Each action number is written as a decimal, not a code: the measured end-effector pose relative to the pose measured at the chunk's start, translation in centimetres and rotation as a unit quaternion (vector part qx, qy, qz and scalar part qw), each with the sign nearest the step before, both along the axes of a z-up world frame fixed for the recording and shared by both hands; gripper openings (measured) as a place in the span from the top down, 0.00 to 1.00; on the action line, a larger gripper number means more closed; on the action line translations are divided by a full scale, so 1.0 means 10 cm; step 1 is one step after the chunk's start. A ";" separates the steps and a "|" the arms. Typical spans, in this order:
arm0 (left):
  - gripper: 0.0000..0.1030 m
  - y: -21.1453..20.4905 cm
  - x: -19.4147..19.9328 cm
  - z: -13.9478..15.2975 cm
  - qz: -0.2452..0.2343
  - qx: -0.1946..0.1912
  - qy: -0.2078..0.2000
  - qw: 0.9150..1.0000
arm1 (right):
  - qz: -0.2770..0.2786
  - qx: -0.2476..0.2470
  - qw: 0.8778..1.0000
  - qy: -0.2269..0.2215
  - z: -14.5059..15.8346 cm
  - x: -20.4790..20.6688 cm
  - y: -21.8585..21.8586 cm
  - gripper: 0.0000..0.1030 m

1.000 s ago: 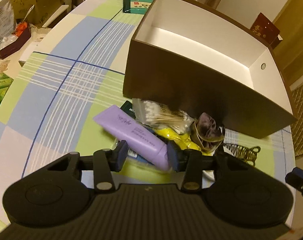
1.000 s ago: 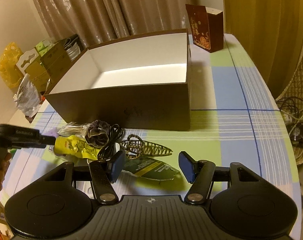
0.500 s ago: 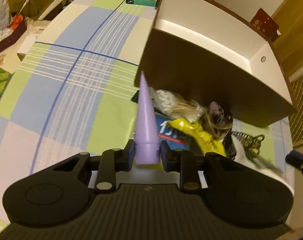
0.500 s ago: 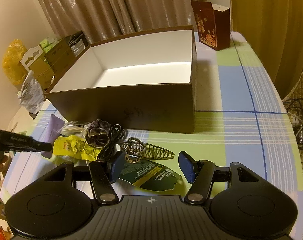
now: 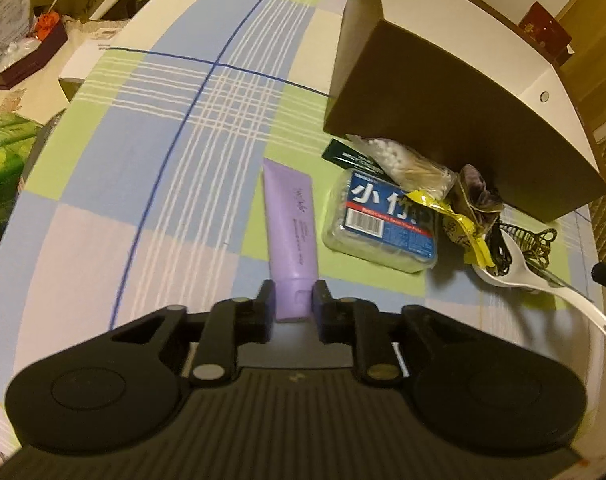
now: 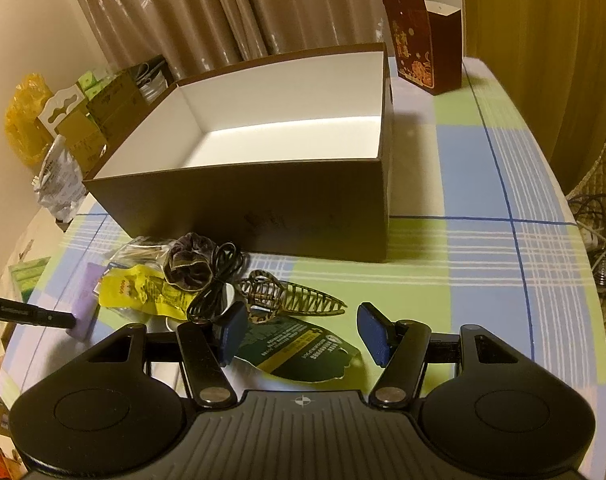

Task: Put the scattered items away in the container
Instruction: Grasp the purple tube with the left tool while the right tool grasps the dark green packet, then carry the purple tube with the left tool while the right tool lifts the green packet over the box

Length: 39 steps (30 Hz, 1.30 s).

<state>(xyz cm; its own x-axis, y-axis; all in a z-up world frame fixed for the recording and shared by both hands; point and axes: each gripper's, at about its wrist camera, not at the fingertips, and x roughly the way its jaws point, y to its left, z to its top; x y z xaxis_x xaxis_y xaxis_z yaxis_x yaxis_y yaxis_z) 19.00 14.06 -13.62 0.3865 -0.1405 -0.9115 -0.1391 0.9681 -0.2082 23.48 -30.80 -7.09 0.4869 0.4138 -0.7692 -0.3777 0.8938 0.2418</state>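
While left tool clamps purple tube, right tool gapes empty.

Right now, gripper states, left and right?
Left gripper: shut on the purple tube, at its cap end.
Right gripper: open, holding nothing.

Both wrist views look down-forward, seemingly close; share box.

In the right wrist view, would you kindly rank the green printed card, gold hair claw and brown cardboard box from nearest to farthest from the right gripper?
1. Green printed card: between the right gripper's fingers.
2. Gold hair claw: just beyond, slightly left.
3. Brown cardboard box: farthest, behind the clutter.
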 end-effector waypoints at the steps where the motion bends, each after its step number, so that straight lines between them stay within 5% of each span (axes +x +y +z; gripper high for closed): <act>1: 0.81 -0.01 0.02 0.01 -0.003 0.005 -0.001 1.000 | 0.001 -0.001 1.000 0.000 -0.01 0.00 0.00 0.43; 8: 0.73 -0.10 0.25 -0.11 -0.019 0.012 0.012 1.000 | 0.009 -0.008 1.000 -0.001 -0.01 0.02 0.04 0.43; 17: 0.76 -0.22 0.37 -0.15 -0.052 0.053 -0.009 0.997 | 0.048 -0.026 0.998 -0.019 -0.03 0.05 0.07 0.43; 28: 0.76 0.02 -0.15 -0.12 -0.027 0.024 0.014 0.999 | 0.112 -0.028 0.993 -0.018 0.01 -0.02 -0.03 0.43; 33: 0.76 -0.01 -0.22 -0.12 -0.029 0.026 0.016 0.999 | 0.191 -0.089 0.976 -0.052 0.03 -0.27 0.02 0.43; 39: 0.76 -0.05 -0.17 -0.13 -0.039 0.030 0.012 0.999 | 0.264 -0.188 0.939 -0.116 -0.25 -0.45 0.34 0.44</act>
